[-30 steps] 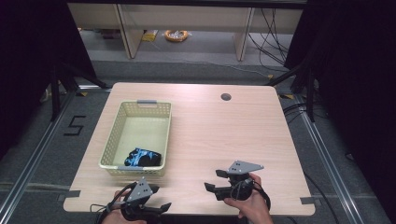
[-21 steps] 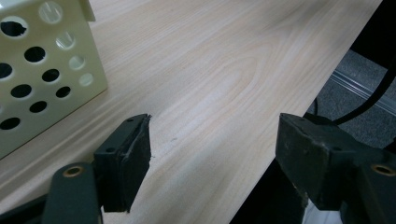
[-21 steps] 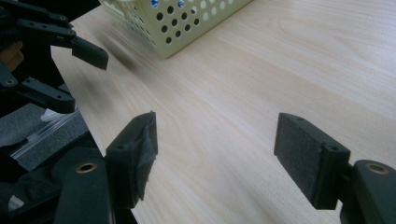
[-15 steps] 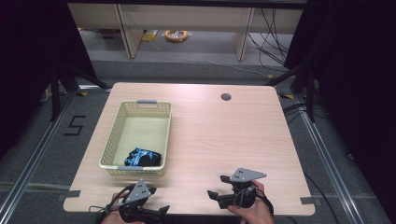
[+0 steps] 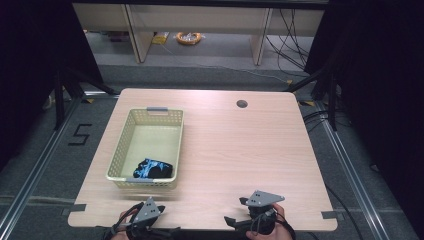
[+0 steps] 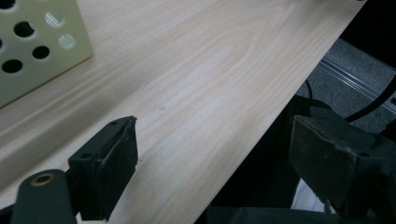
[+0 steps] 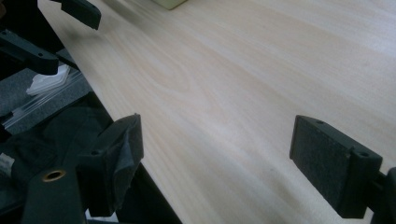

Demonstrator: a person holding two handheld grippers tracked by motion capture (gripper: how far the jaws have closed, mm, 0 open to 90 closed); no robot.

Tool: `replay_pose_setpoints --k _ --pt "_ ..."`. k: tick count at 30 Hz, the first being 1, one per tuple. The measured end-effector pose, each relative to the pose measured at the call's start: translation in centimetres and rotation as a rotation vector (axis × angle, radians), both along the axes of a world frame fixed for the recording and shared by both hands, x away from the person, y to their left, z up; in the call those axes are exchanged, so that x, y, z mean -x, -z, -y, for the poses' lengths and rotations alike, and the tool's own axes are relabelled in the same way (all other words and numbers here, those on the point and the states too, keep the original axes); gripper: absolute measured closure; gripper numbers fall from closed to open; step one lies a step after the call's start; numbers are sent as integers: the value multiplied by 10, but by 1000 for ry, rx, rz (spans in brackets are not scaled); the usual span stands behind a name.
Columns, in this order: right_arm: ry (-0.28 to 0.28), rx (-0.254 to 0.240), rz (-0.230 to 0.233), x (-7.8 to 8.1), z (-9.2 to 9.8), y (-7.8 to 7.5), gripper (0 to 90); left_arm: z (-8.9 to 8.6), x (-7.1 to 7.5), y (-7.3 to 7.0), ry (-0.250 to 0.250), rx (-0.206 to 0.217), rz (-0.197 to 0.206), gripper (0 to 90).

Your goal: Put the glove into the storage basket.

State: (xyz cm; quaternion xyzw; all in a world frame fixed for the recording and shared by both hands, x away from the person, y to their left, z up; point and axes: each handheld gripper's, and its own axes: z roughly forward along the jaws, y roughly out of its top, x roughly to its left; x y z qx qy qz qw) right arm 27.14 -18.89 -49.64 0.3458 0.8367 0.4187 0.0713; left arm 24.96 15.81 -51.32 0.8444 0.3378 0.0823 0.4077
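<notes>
Pale wood grain runs across the tabletop [image 5: 240,150], which is seen from above with its rounded corners and a dark round hole [image 5: 242,104] near its far edge. A cream perforated basket [image 5: 131,135] is set on the tabletop's left half, its grey handle tab at the far rim, and it serves as the landmark for everything else. Inside the basket, against its near wall, a dark bundle with blue and white markings [image 5: 152,169] is lying; what it is cannot be told.

Just in front of the basket's near wall, at the tabletop's near edge, the left claw [image 5: 167,231] is held low, topped by its grey three-cornered plate. In the left gripper view the left claw [image 6: 212,158] is released: its jaws have just been opening, they stand wide apart, and nothing is between them but bare wood and the tabletop's edge. A corner of the basket [image 6: 37,44] is seen at the upper left of that view.

Well to the right of the basket, also at the near edge, the right claw [image 5: 235,212] is held by a hand [image 5: 267,231]. In the right gripper view the right claw [image 7: 215,154] is likewise released, its jaws having just been opening, with only bare tabletop between them.
</notes>
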Motion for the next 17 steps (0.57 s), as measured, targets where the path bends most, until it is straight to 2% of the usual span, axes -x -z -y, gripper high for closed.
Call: replay_pose_setpoints --k 2,3,4,7,8,9,10,11,13,14,16,17 --pt "-3 -4 -28 3 1 1 183 1 1 1 11 8 4 150" --pt "2 -4 -21 4 1 1 183 0 0 1 18 -19 12 150" --pt "-1 0 -15 4 1 2 182 2 1 3 -1 -10 -1 150" --pt "-11 11 -22 4 2 3 182 1 -1 3 12 -12 1 150" --pt "-14 15 -20 4 2 3 182 2 -2 3 6 3 7 150" --pt "-25 8 -21 3 1 4 182 0 -3 3 17 -32 19 150" --pt "-24 12 -23 3 1 4 183 0 -4 3 21 -36 26 151" --pt "-31 6 -37 2 1 4 182 1 -2 2 20 -18 8 151" --pt "-26 14 -23 2 1 4 183 3 -2 3 11 -22 1 151" --pt "-27 15 -23 2 2 5 182 2 -2 2 41 -32 14 151" --pt "-9 21 -33 2 3 5 182 4 -3 3 31 -20 21 151" --pt "-5 23 -33 2 3 5 183 5 -2 4 7 -27 9 151"
